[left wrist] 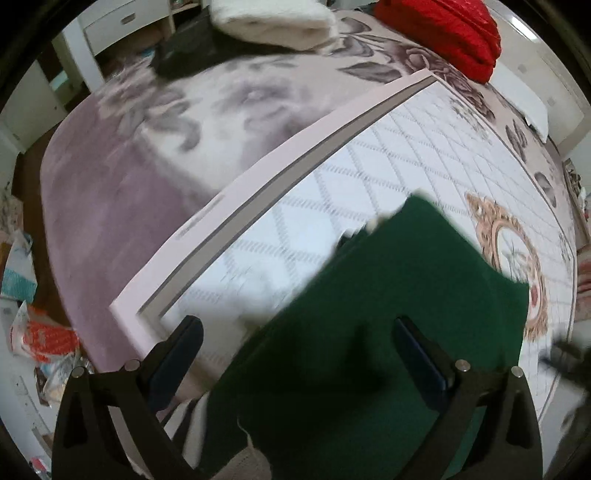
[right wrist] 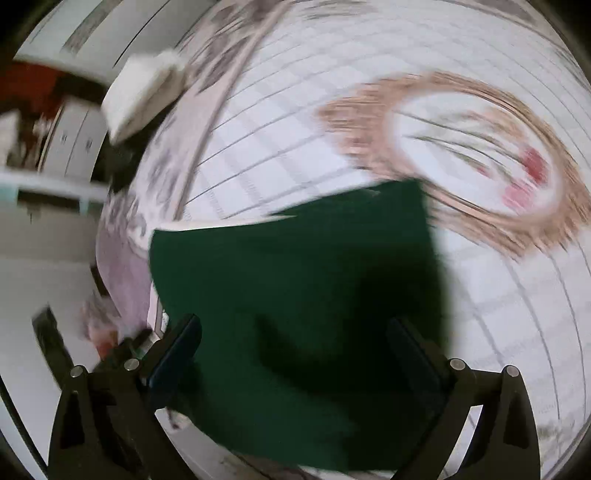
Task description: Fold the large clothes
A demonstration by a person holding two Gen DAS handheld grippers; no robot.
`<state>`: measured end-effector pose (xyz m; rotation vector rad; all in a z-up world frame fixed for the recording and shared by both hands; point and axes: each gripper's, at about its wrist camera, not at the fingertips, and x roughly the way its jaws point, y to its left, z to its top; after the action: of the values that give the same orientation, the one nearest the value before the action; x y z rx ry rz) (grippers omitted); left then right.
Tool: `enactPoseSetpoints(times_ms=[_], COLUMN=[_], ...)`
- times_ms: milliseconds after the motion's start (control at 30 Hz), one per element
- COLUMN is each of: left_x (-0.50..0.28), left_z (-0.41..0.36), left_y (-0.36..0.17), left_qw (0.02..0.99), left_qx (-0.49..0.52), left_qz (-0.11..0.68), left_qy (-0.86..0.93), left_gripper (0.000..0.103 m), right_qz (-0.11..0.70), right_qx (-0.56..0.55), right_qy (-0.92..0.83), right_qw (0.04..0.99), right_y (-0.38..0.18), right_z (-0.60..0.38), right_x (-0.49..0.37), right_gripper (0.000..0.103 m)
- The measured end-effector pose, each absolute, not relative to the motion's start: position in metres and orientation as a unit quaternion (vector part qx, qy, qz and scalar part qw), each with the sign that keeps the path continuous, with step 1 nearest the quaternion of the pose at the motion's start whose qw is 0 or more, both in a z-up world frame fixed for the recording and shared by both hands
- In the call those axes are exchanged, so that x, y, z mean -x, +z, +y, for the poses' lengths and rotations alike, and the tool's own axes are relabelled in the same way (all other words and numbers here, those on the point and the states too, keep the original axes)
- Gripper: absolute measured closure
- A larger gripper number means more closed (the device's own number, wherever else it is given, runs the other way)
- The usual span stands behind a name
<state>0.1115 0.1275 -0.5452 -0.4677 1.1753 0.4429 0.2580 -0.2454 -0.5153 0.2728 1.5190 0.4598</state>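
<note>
Here the green garment (left wrist: 388, 325) lies flat on the bed, on the quilted white part of the bedspread (left wrist: 332, 192), already brought down to a compact, roughly rectangular shape. Its far edge reaches just short of the gold oval medallion (left wrist: 517, 258) printed on the spread.

Both grippers point steeply down at it. The left gripper (left wrist: 299, 354) stands wide, with the cloth spread below and between its fingers but no pad pressing on it; from this view the garment runs away up and to the right, so most of it lies on the right-hand side of that gripper. The right gripper (right wrist: 293, 354) is also wide and holds nothing; the green garment (right wrist: 295, 295) fills the space ahead of its fingers, with its long edges running across the picture. This view is badly smeared, so finer detail is lost. Neither hand is clearly nearer; both sit right above the near edge.

I judge that any further fold would take the near edge toward the far edge by the medallion.

Further out, a folded white cloth (left wrist: 273, 18) and a red padded garment (left wrist: 443, 33) rest at the far end of the bed. No open container is plainly visible; white cupboards (left wrist: 114, 26) stand beyond, their drawers shut.
</note>
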Motion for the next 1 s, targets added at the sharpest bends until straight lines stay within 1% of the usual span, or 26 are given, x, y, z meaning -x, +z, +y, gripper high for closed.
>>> enactPoseSetpoints(times_ms=[100, 200, 267, 333, 433, 467, 500, 567, 600, 767, 833, 900, 967, 1000], left_x=[-0.152, -0.172, -0.168, -0.164, -0.155, -0.152, -0.146, -0.138, -0.133, -0.069, -0.047, -0.017, -0.01, -0.003], left_z=[0.132, 0.146, 0.154, 0.158, 0.161, 0.161, 0.159, 0.158, 0.158, 0.147, 0.138, 0.129, 0.12, 0.116], left_y=[-0.585, -0.621, -0.625, -0.628, -0.627, -0.624, -0.618, -0.605, -0.597, -0.558, -0.556, -0.56, -0.574, -0.59], left_qw=[0.765, 0.742, 0.747, 0.749, 0.749, 0.75, 0.753, 0.757, 0.759, 0.775, 0.768, 0.758, 0.745, 0.729], left_qx=[0.199, 0.233, 0.26, 0.278, 0.295, 0.291, 0.283, 0.276, 0.272, 0.262, 0.271, 0.297, 0.335, 0.366], left_qz=[0.573, 0.593, 0.577, 0.569, 0.56, 0.56, 0.556, 0.552, 0.552, 0.534, 0.539, 0.541, 0.543, 0.549], left_qy=[0.215, 0.207, 0.202, 0.196, 0.193, 0.199, 0.208, 0.212, 0.215, 0.213, 0.215, 0.213, 0.195, 0.18], left_gripper=[0.0, 0.0, 0.0, 0.0, 0.0, 0.0, 0.0, 0.0, 0.0, 0.0, 0.0, 0.0, 0.0, 0.0], right_qz=[0.703, 0.713, 0.721, 0.721, 0.706, 0.703, 0.695, 0.685, 0.681, 0.669, 0.677, 0.69, 0.696, 0.699], right_qx=[-0.157, -0.16, -0.177, -0.244, -0.274, -0.274, -0.285, -0.335, -0.361, -0.435, -0.438, -0.445, -0.441, -0.438], right_qy=[0.199, 0.215, 0.238, 0.269, 0.302, 0.302, 0.291, 0.272, 0.255, 0.165, 0.148, 0.144, 0.149, 0.161], right_qw=[0.665, 0.648, 0.626, 0.591, 0.579, 0.583, 0.592, 0.586, 0.584, 0.58, 0.572, 0.553, 0.546, 0.543], right_y=[-0.551, -0.59, -0.615, -0.648, -0.658, -0.655, -0.652, -0.652, -0.649, -0.646, -0.651, -0.662, -0.666, -0.669], right_z=[-0.28, -0.287, -0.282, -0.275, -0.262, -0.26, -0.263, -0.274, -0.284, -0.339, -0.36, -0.376, -0.383, -0.384], right_x=[-0.262, -0.27, -0.276, -0.286, -0.292, -0.291, -0.289, -0.285, -0.278, -0.23, -0.209, -0.197, -0.192, -0.193], right_gripper=[0.002, 0.002, 0.002, 0.0, 0.001, 0.015, 0.035, 0.048, 0.052, 0.052, 0.045, 0.028, 0.021, 0.019])
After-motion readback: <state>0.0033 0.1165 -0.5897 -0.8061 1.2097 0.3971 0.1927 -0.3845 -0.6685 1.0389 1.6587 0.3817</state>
